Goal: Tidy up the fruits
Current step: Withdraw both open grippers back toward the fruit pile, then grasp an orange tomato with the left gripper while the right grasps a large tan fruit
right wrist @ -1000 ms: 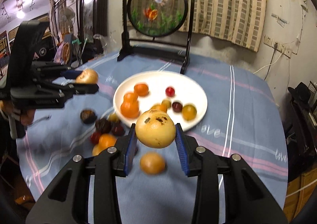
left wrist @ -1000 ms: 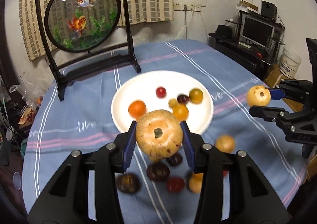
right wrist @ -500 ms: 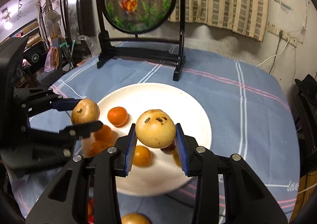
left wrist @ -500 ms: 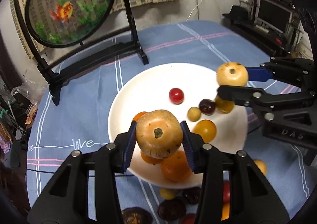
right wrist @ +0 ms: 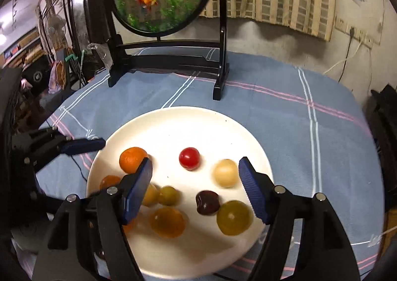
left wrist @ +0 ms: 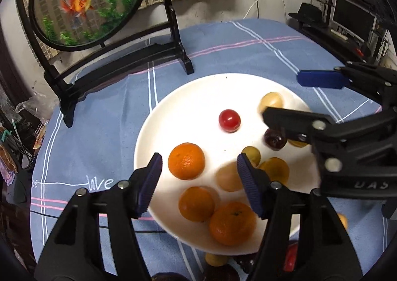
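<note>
My left gripper (left wrist: 198,184) and right gripper (right wrist: 196,189) hanging over the white plate (left wrist: 173,107), jaws just opening, gripping nothing, pale yellow fruits (right wrist: 225,173) lying blurred on the plate

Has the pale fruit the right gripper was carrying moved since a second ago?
Yes. The right gripper, whose jaws have just been opening, has let it go; the pale fruit now lies blurred on the white plate, right of the red cherry tomato.
</note>
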Tool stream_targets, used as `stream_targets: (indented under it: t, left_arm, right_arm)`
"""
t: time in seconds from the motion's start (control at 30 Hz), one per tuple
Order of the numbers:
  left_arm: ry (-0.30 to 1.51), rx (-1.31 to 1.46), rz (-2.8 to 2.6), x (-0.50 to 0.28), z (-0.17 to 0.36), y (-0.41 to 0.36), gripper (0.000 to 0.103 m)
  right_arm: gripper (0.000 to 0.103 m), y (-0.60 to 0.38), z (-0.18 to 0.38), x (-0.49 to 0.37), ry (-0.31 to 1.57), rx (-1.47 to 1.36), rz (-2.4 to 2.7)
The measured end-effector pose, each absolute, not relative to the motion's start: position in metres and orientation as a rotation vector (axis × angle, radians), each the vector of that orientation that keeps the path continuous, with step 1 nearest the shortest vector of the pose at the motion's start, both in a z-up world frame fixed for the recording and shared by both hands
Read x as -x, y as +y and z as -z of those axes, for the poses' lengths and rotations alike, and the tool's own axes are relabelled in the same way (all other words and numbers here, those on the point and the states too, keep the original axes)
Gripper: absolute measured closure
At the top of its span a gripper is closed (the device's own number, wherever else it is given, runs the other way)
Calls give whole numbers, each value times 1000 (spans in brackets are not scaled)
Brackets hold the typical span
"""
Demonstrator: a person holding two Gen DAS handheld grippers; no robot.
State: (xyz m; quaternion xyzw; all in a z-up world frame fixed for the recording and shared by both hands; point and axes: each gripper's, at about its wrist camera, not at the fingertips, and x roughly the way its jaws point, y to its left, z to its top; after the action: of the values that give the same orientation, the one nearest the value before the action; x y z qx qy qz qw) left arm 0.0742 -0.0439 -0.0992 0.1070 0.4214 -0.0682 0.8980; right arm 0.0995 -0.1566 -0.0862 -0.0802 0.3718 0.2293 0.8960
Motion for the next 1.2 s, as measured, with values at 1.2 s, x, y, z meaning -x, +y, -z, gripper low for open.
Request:
stream_targets:
  t: [1.2]
  left_arm:
    - [881, -125, 209, 115, 115, 6, 33]
  right_arm:
    - [57, -175, 175, 49, 841, 493, -540]
